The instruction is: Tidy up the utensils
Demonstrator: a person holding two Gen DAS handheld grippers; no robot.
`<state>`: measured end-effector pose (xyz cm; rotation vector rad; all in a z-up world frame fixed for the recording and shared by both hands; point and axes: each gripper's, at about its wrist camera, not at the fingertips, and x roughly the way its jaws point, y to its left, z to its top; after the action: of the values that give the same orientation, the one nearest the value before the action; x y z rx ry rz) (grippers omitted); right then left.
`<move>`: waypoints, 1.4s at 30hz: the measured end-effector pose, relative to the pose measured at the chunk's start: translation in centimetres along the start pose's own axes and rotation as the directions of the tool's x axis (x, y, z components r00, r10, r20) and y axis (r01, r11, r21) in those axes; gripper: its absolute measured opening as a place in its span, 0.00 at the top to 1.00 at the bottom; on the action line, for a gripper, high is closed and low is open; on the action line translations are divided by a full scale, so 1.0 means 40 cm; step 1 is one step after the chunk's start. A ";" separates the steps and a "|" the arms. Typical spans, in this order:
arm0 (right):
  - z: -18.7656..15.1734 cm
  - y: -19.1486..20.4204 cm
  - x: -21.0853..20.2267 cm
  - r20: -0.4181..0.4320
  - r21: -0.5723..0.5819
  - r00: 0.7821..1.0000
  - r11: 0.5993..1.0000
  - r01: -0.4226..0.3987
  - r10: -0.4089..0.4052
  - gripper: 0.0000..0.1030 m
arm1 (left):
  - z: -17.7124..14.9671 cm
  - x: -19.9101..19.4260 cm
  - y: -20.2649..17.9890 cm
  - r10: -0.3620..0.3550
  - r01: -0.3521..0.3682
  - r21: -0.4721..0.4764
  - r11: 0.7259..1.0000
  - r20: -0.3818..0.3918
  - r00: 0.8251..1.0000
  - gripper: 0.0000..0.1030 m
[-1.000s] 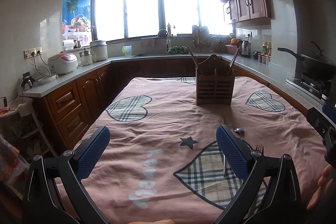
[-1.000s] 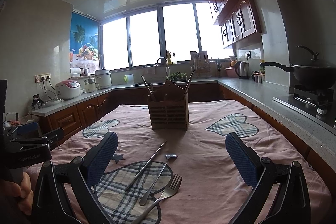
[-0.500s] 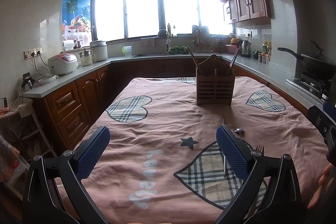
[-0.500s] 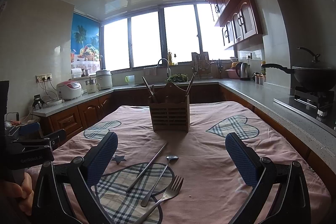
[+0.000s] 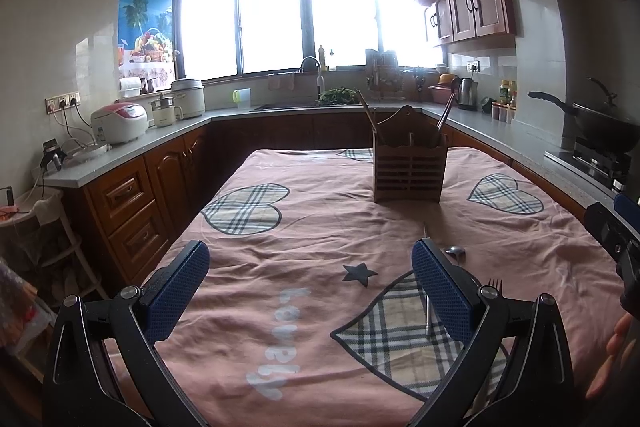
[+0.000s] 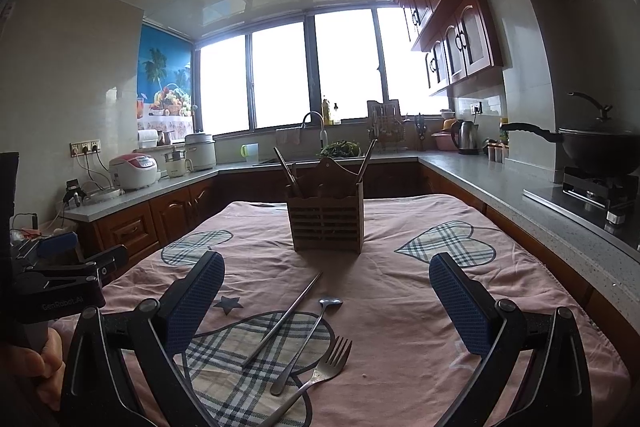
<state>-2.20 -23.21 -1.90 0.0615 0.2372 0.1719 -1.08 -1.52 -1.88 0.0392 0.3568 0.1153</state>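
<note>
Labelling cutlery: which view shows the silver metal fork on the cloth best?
Right wrist view: the silver metal fork lies in full sight on the plaid heart patch, tines and handle clear. Left wrist view shows only its tines above the left gripper finger.

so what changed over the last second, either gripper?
Right gripper tilted up slightly, so the holder sits lower in its view. Nothing grasped or released. Left gripper steady; both open; chopsticks, spoon and fork unmoved on the cloth.
</note>
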 end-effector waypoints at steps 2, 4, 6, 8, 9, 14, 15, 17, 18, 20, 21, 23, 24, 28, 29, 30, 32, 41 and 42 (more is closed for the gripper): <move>0.001 0.001 -0.001 0.001 0.001 1.000 1.000 0.000 0.000 0.00 | 0.000 0.000 0.001 -0.002 0.002 -0.001 1.000 0.000 1.000 0.00; 0.000 0.000 0.000 0.001 0.000 1.000 1.000 0.000 0.000 0.00 | 0.000 0.000 0.000 -0.002 0.002 -0.001 1.000 0.000 1.000 0.00; 0.000 0.001 0.000 0.001 0.000 1.000 1.000 0.000 0.000 0.00 | 0.001 0.001 0.000 -0.004 0.004 0.001 1.000 0.001 1.000 0.00; 0.001 0.001 0.000 0.001 0.000 1.000 1.000 0.000 0.000 0.00 | 0.002 0.002 0.001 -0.005 0.005 0.003 1.000 0.001 1.000 0.00; 0.000 0.001 0.000 0.001 0.000 1.000 1.000 0.000 0.000 0.00 | 0.003 0.003 0.001 -0.006 0.006 0.003 1.000 0.001 1.000 0.00; 0.000 0.002 0.000 0.001 0.000 1.000 1.000 -0.001 0.001 0.00 | 0.002 0.003 0.003 -0.007 0.007 0.001 1.000 0.001 1.000 0.00; 0.000 0.001 0.000 0.001 0.000 1.000 1.000 0.000 0.000 0.00 | 0.003 0.003 0.003 -0.007 0.007 0.001 1.000 0.002 1.000 0.00; 0.000 0.001 0.000 0.001 0.001 1.000 1.000 -0.001 0.001 0.00 | 0.004 0.005 0.002 -0.005 0.005 0.002 1.000 0.004 1.000 0.00; -0.001 0.000 0.001 0.000 0.001 1.000 1.000 -0.002 0.002 0.00 | 0.005 0.006 0.001 -0.006 0.006 0.002 1.000 0.004 1.000 0.00; -0.001 0.002 0.001 -0.002 0.002 1.000 1.000 -0.002 0.002 0.00 | 0.007 0.009 0.001 -0.008 0.008 0.002 1.000 0.001 1.000 0.00; 0.002 0.002 0.003 -0.004 0.002 1.000 1.000 -0.003 0.003 0.00 | 0.007 0.011 0.000 -0.010 0.010 0.002 1.000 0.001 1.000 0.00; 0.004 0.005 0.005 -0.005 0.002 1.000 1.000 -0.003 0.003 0.00 | 0.008 0.013 -0.001 -0.013 0.013 0.002 1.000 -0.001 1.000 0.00; 0.003 0.004 0.005 -0.005 0.003 1.000 1.000 -0.003 0.003 0.00 | 0.009 0.015 -0.002 -0.014 0.014 0.002 1.000 -0.002 1.000 0.00; 0.007 0.003 0.014 -0.008 0.007 1.000 1.000 -0.004 0.004 0.00 | 0.011 0.021 -0.005 -0.016 0.016 0.002 1.000 -0.005 1.000 0.00; 0.008 0.005 0.016 -0.009 0.008 1.000 1.000 -0.003 0.003 0.00 | 0.011 0.022 -0.005 -0.017 0.017 0.002 1.000 -0.006 1.000 0.00; 0.008 0.003 0.020 -0.012 0.010 1.000 1.000 -0.004 0.004 0.00 | 0.013 0.023 -0.005 -0.018 0.018 0.002 1.000 -0.007 1.000 0.00; 0.010 0.003 0.027 -0.018 0.011 1.000 1.000 -0.006 0.006 0.00 | 0.014 0.029 -0.006 -0.020 0.020 0.000 1.000 -0.009 1.000 0.00; 0.012 -0.011 0.050 -0.032 0.015 1.000 1.000 -0.001 0.002 0.00 | 0.021 0.049 -0.010 -0.029 0.029 -0.004 1.000 -0.019 0.999 0.00; 0.012 -0.013 0.051 -0.032 0.015 0.999 1.000 -0.001 0.002 0.00 | 0.021 0.050 -0.011 -0.030 0.030 -0.004 1.000 -0.019 0.999 0.00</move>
<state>-0.06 -23.38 -1.95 0.0738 0.2702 0.1725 1.13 -1.73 -1.80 0.0294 0.3758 0.0862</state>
